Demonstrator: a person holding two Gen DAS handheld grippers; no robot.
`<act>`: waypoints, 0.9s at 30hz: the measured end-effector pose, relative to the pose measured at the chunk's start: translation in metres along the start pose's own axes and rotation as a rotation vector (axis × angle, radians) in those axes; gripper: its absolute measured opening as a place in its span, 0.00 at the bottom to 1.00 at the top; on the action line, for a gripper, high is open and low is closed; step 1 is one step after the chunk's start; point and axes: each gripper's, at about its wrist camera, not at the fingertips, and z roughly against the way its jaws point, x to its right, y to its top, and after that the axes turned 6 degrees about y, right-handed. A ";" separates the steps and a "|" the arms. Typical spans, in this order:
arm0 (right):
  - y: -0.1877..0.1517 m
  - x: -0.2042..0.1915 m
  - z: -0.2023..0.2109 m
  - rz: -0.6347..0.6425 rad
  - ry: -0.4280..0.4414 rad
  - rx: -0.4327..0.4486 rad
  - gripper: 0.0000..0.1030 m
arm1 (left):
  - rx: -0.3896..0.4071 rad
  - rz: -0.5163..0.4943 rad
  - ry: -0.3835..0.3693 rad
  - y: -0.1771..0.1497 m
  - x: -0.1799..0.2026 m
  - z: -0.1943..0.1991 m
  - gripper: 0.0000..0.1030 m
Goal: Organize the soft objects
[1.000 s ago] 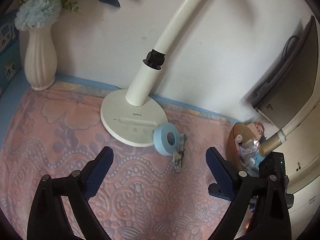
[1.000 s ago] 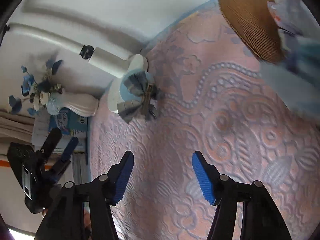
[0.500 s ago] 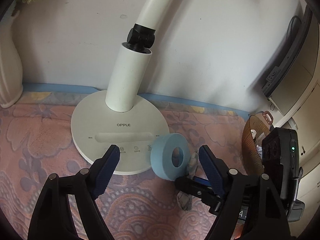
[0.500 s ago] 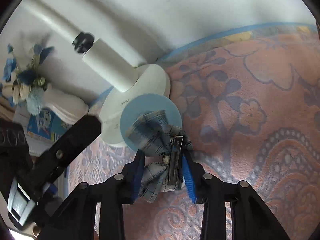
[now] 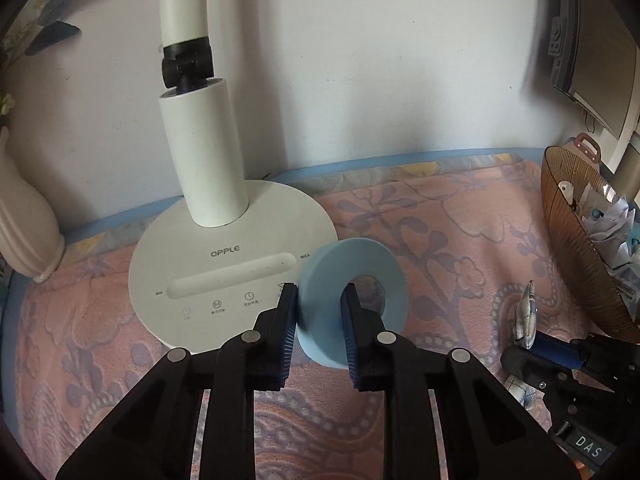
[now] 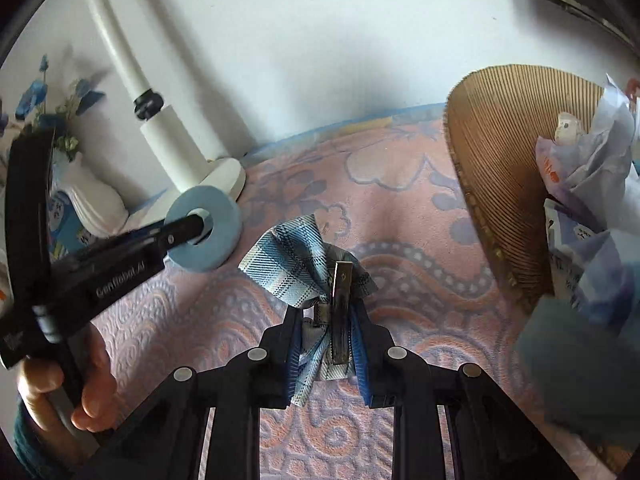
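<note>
1. The left gripper is closing its fingers on the wall of the pale blue foam ring: one finger is outside and the other is through the hole.
2. The right gripper holds its fingers narrow, pinched on the blue plaid fabric bow with a metal clip.
3. The ring stands on edge against the front of the white lamp base; the bow lies beside it, on the pink patterned cloth covering the surface.
4. Both items look mid-pickup.
5. Next, likely lift each and carry it away from the lamp base to the brown ribbed basket, keeping the soft foam from deforming.
</note>
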 end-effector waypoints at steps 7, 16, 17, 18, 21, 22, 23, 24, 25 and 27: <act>-0.014 -0.020 0.030 0.054 0.046 -0.018 0.22 | 0.026 0.022 -0.041 -0.036 -0.008 0.059 0.18; -0.066 -0.029 0.073 0.149 0.020 0.005 0.22 | -0.003 0.154 0.001 -0.125 -0.018 0.111 0.18; -0.071 -0.026 0.073 0.140 0.022 0.010 0.22 | -0.014 0.167 -0.003 -0.131 -0.018 0.107 0.18; -0.076 -0.021 0.071 0.132 0.030 0.014 0.22 | -0.023 0.179 -0.013 -0.136 -0.018 0.104 0.18; -0.082 -0.014 0.068 0.112 0.047 -0.005 0.22 | 0.028 0.194 0.015 -0.146 -0.019 0.107 0.19; -0.082 -0.012 0.070 0.111 0.063 0.005 0.22 | 0.035 0.200 0.020 -0.147 -0.020 0.107 0.20; -0.081 -0.011 0.070 0.112 0.086 0.010 0.23 | 0.050 0.204 0.030 -0.147 -0.021 0.109 0.20; -0.081 -0.008 0.070 0.102 0.103 0.007 0.23 | 0.062 0.202 0.039 -0.150 -0.020 0.112 0.20; -0.080 -0.006 0.069 0.090 0.109 0.004 0.23 | 0.063 0.195 0.048 -0.150 -0.019 0.111 0.20; -0.079 -0.003 0.067 0.071 0.125 -0.007 0.23 | 0.062 0.183 0.061 -0.149 -0.015 0.110 0.20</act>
